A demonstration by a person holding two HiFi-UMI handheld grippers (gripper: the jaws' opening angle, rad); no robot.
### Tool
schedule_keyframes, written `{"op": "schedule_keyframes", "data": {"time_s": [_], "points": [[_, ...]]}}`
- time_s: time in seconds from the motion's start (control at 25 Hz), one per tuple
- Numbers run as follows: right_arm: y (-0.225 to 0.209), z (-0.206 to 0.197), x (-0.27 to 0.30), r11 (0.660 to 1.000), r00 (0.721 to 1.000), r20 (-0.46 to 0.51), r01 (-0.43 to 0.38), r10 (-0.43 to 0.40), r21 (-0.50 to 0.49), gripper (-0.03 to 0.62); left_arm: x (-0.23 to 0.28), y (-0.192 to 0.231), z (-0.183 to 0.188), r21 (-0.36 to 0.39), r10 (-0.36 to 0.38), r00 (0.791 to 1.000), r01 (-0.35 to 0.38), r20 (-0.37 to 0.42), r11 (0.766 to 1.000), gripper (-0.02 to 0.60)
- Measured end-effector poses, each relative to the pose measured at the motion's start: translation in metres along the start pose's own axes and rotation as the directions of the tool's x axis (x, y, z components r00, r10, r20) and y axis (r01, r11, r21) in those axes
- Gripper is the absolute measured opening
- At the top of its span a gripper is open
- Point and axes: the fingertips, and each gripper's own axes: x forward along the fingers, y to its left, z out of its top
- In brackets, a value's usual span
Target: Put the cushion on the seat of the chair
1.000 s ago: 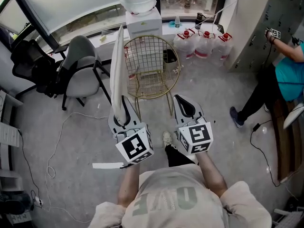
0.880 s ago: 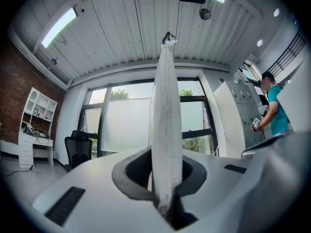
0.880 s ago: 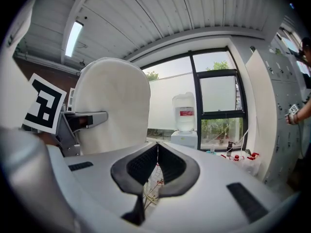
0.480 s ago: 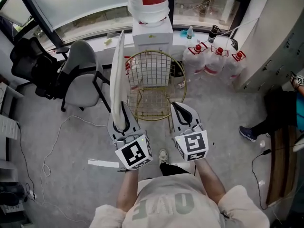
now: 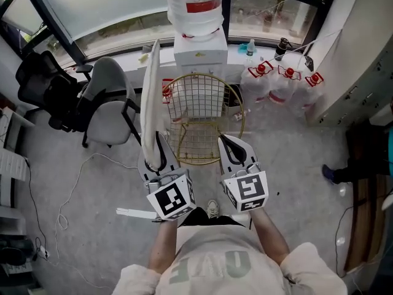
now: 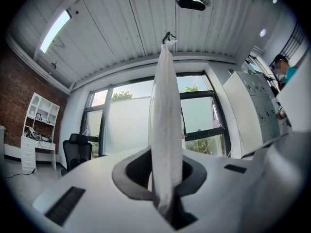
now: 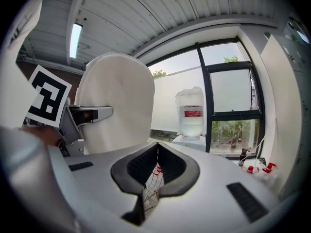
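The white cushion (image 5: 150, 97) stands on edge, pinched at its lower rim by my left gripper (image 5: 158, 141), which is shut on it. In the left gripper view the cushion (image 6: 165, 110) rises edge-on from between the jaws of the left gripper (image 6: 165, 153). My right gripper (image 5: 228, 143) is beside it, shut and holding nothing. In its own view the right gripper (image 7: 156, 147) has its jaw tips touching, with the cushion (image 7: 116, 110) to its left. The gold wire chair (image 5: 199, 118) stands just ahead of both grippers, its seat bare.
A grey chair (image 5: 107, 97) and a black office chair (image 5: 46, 85) stand to the left. Behind the wire chair are a water dispenser (image 5: 199, 39) and several water jugs (image 5: 285, 82). A cable (image 5: 73, 183) lies on the floor. A person's foot (image 5: 334, 174) shows at the right.
Both grippers and the view have moved forward toward the wire chair, the cushion still held upright. The person at the right has slipped almost out of view.
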Motion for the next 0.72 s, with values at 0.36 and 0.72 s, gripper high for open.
{"op": "schedule_keyframes", "data": {"time_s": [0.36,0.72], "points": [[-0.02,0.015,0.008,0.994,0.993,0.046,0.111,-0.111,-0.001,0.014,0.022,-0.016,0.004,-0.007,-0.085,0.996,0.086,0.039,0.996,0.051],[-0.02,0.036,0.022,0.985,0.98,0.105,0.174,-0.172,-0.014,0.014,0.043,-0.013,0.004,-0.011,-0.127,0.991,0.127,0.04,0.992,0.051]]}}
